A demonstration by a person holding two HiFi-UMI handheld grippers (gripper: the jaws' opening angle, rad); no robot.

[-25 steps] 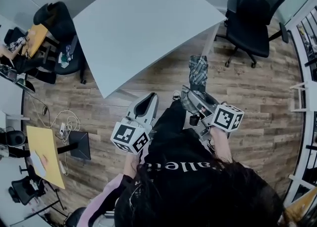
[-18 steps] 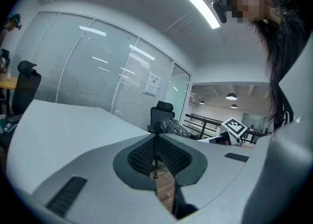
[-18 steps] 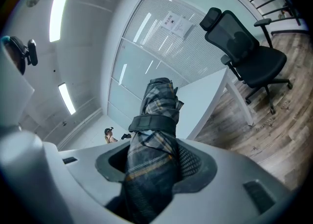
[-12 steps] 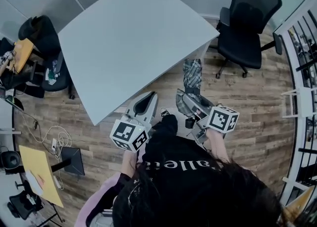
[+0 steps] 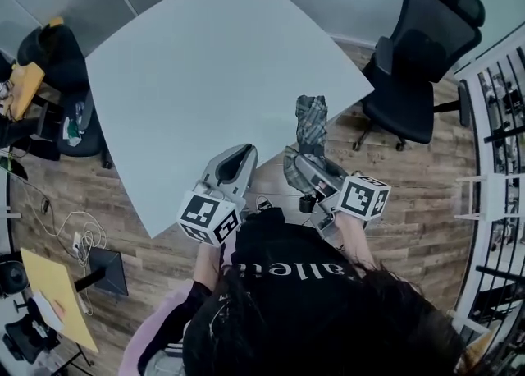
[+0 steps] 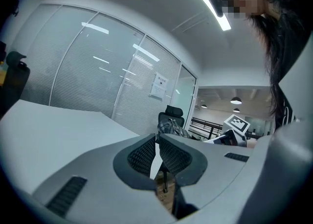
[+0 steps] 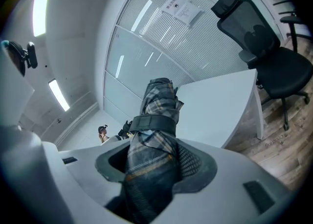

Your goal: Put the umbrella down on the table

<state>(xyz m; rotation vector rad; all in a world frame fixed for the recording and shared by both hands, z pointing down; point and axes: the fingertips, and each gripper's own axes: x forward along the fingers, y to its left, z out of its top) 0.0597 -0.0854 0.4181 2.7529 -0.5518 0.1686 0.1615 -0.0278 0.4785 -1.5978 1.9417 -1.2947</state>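
Plaid umbrella (image 7: 157,105) in right gripper (image 7: 155,163)

My head camera looks steeply down; each gripper camera sits close behind its jaws, facing the table (image 5: 205,79) ahead, shared by all.

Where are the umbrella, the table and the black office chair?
umbrella (image 5: 311,122): head view, its folded plaid canopy.
table (image 5: 213,71): head view, bare top.
black office chair (image 7: 252,30): right gripper view, its backrest.
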